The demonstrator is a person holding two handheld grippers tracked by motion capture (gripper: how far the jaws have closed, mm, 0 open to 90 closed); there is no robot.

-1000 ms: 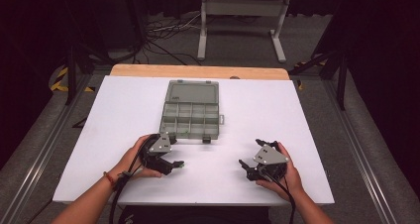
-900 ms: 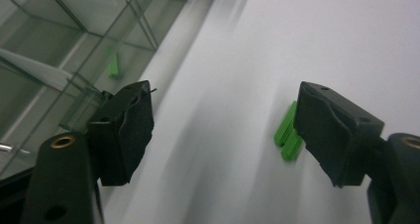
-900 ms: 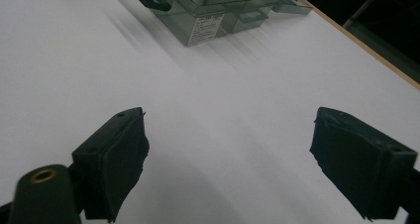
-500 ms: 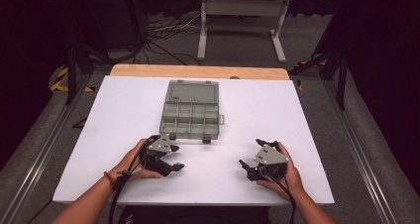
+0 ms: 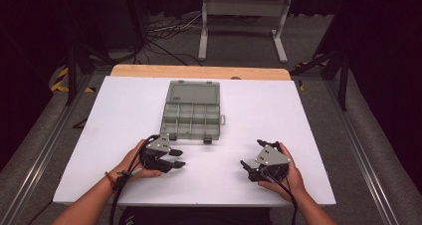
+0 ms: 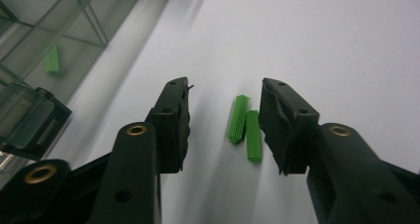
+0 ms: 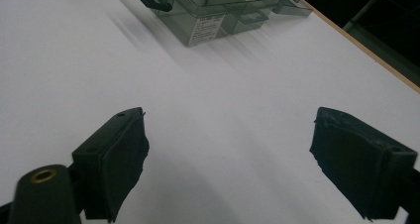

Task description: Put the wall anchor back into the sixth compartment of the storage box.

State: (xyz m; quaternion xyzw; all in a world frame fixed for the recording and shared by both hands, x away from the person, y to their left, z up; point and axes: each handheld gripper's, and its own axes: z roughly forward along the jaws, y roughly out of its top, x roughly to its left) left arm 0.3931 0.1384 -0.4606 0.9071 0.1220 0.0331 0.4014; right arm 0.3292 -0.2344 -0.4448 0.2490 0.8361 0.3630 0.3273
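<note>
While jaws close, green plugs (image 6: 246, 127) between left tool (image 6: 223, 127), untouched.

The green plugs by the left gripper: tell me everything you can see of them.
Two green plugs lie on the white table, side by side and touching, one set slightly nearer the camera. They look like ribbed plastic wall anchors, short and stick-shaped. Both sit between the jaws of the left gripper, close to the right-hand jaw; whether that pad touches them I cannot tell. The jaws have just been closing but do not yet pinch them. A third green piece lies inside the box.
</note>
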